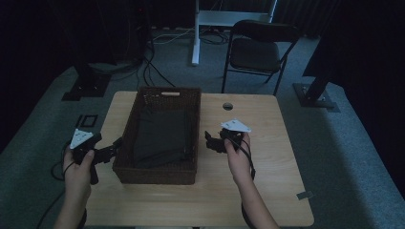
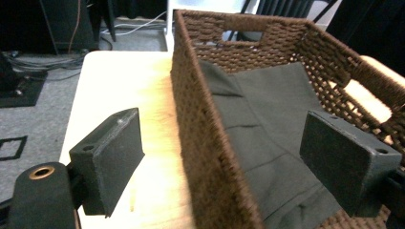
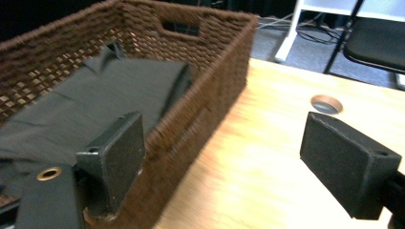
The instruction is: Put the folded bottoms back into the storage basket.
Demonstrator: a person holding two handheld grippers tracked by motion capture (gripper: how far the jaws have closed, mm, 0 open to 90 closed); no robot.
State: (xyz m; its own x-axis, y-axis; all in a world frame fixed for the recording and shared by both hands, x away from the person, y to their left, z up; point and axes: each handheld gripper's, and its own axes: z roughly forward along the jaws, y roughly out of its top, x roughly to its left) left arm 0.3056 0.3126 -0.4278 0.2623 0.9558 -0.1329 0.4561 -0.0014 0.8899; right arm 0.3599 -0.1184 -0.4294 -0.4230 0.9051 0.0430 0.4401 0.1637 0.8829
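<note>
Left gripper [image 1: 113, 145], lower left of the high view: jaws spread wide and bare, nothing between the pads. In the left gripper view the near wall of the dark brown woven rectangular basket [image 2: 200, 143] runs up between the two jaws, one pad outside over the table, the other inside over the cloth; no pad touches the weave.

Right gripper [image 1: 210, 141], just right of centre in the high view: also wide open and holding nothing. In the right gripper view its left pad sits against or just in front of the basket's right wall [image 3: 210, 100]; contact cannot be told. The other pad hangs over bare wood.

Inside the basket lies a folded dark grey-green cloth [image 1: 160, 138], flat on the bottom, centre of the high view.

The basket stands on a light wooden table [image 1: 267, 191], toward its left half.

Judgement: approach step, both hands flanking the basket. Next move would call for each gripper to settle on a side wall, or over it onto the cloth, and close evenly.
</note>
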